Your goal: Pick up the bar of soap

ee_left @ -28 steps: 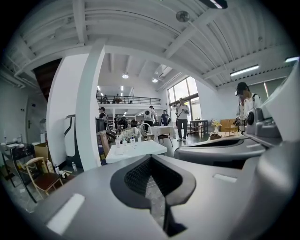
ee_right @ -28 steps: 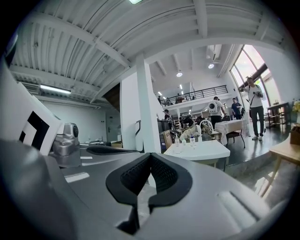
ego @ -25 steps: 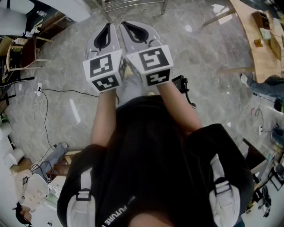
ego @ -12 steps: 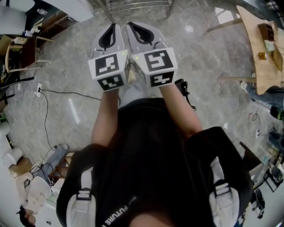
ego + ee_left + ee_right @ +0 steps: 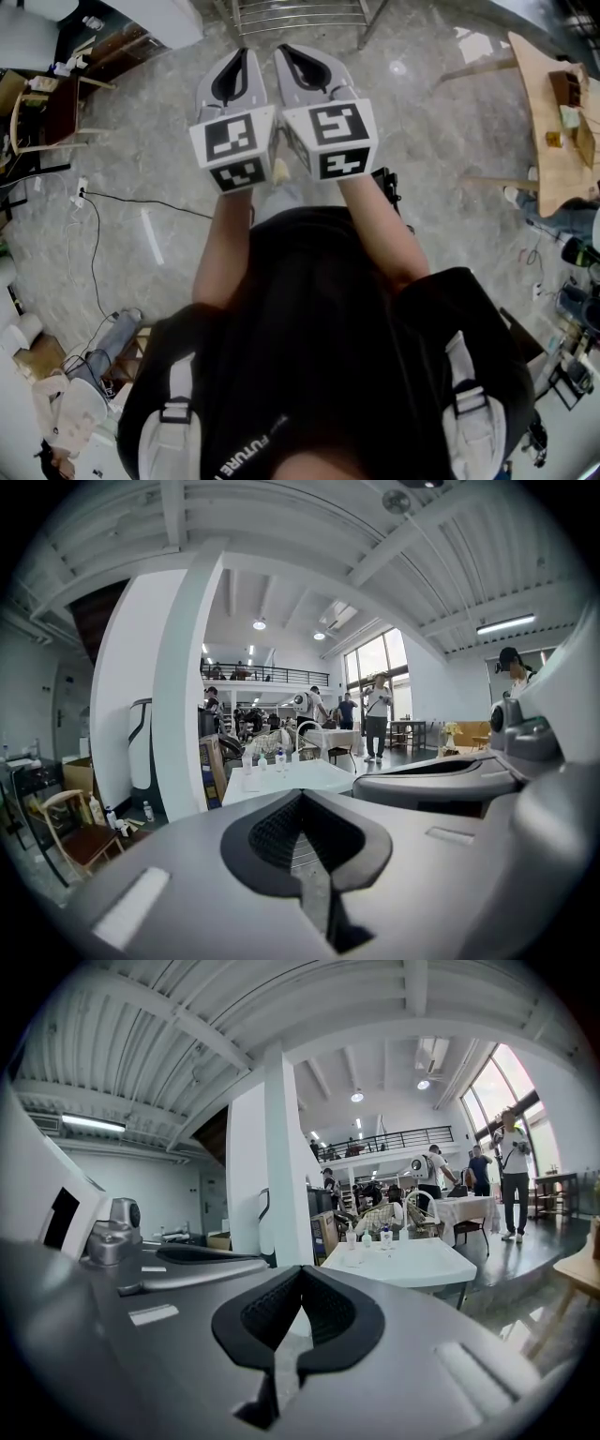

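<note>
No bar of soap shows in any view. Both grippers are held side by side in front of the person, above a grey marble floor. In the head view my left gripper [image 5: 236,58] and right gripper [image 5: 292,52] point forward, their marker cubes touching. The jaws of each are shut with nothing between them, as the left gripper view [image 5: 302,803] and the right gripper view [image 5: 300,1274] show. Ahead stands a white table [image 5: 309,778] [image 5: 412,1262] carrying several small bottles [image 5: 262,759] [image 5: 366,1236]. It is well beyond both grippers.
A metal frame [image 5: 295,13] stands on the floor just past the gripper tips. A wooden table [image 5: 553,112] is at the right, and a chair [image 5: 42,112] and a floor cable [image 5: 141,199] at the left. A white pillar [image 5: 281,1176] rises left of the white table. People stand farther back.
The person has walked forward: the metal frame has come nearer, and the wooden table has shifted in the picture. Both grippers stay shut and side by side.
</note>
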Motion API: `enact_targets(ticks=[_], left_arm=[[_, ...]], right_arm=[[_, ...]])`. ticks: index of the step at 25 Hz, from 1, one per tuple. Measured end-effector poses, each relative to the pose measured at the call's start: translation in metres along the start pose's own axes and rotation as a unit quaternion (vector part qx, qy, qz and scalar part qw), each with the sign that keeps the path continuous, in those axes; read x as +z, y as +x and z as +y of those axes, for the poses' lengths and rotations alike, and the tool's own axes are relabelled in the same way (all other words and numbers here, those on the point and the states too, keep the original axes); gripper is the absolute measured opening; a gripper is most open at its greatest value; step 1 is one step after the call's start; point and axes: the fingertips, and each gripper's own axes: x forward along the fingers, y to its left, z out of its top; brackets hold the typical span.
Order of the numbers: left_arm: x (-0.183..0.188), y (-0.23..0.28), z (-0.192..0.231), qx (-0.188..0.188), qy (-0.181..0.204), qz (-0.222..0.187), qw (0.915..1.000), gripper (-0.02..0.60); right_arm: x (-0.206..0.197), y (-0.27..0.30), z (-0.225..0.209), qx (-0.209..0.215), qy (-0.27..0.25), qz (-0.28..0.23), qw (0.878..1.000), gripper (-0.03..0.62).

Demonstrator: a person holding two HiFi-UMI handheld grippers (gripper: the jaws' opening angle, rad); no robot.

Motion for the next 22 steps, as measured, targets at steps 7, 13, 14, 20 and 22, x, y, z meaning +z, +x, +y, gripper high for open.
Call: enact_targets(ticks=[7,13,14,20,22], left_arm=[[0.001,0.028,0.025,-0.004,-0.002,0.008,1.0000,-0.002],[0.002,0.049,0.045,-0.014,0.000,0.013,0.9998,-0.002],[0.002,0.053,0.050,-0.015,-0.001,0.016,0.9998,-0.002],[0.000,0.073,0.079,-0.022,-0.007,0.019,0.9996,-0.002],[-0.001,0.078,0.088,-0.024,-0.009,0.021,0.9995,-0.002]], right_arm=[[0.004,0.036,0.002,0.003,-0.007,0.008,1.000,0.015],[0.009,0.069,-0.001,-0.006,-0.002,0.011,1.000,0.015],[0.009,0.075,0.001,-0.006,-0.002,0.011,1.000,0.015],[0.008,0.106,0.010,-0.016,-0.014,0.021,1.000,0.015],[0.010,0.116,0.014,-0.016,-0.020,0.022,0.999,0.015]])
